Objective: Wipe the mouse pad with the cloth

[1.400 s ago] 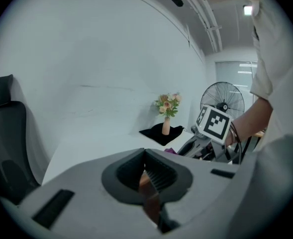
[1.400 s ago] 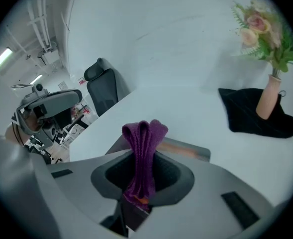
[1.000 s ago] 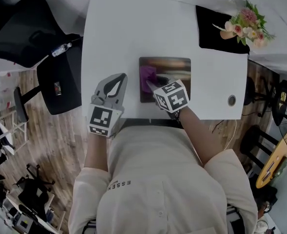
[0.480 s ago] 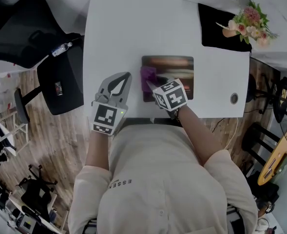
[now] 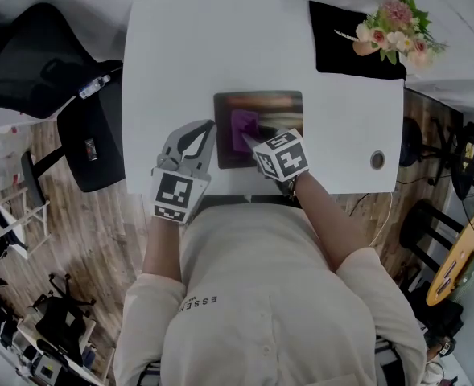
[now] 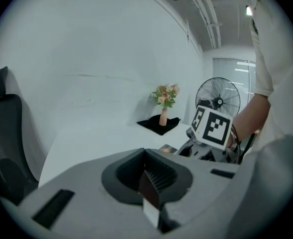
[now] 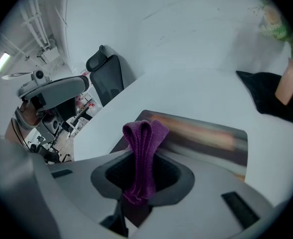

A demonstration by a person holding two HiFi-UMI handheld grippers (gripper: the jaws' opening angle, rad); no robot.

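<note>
Jaws on the right gripper [image 7: 136, 195] pinch one cloth [image 7: 143, 148] over one mouse pad [image 7: 206, 136]; left gripper [image 6: 152, 203] jaws closed.

The only readable print is the word "ESSEN" [image 5: 201, 301], in small light capitals on the chest of the person's pale shirt [image 5: 285, 296], on the person's side of the bench [image 5: 180, 55]. A smaller line beneath it is too fine to read. At the bench's near edge, the marker cubes of the left tool [image 5: 203, 129] and the right tool [image 5: 247, 140] bear black-and-white square patterns, not letters.
</note>
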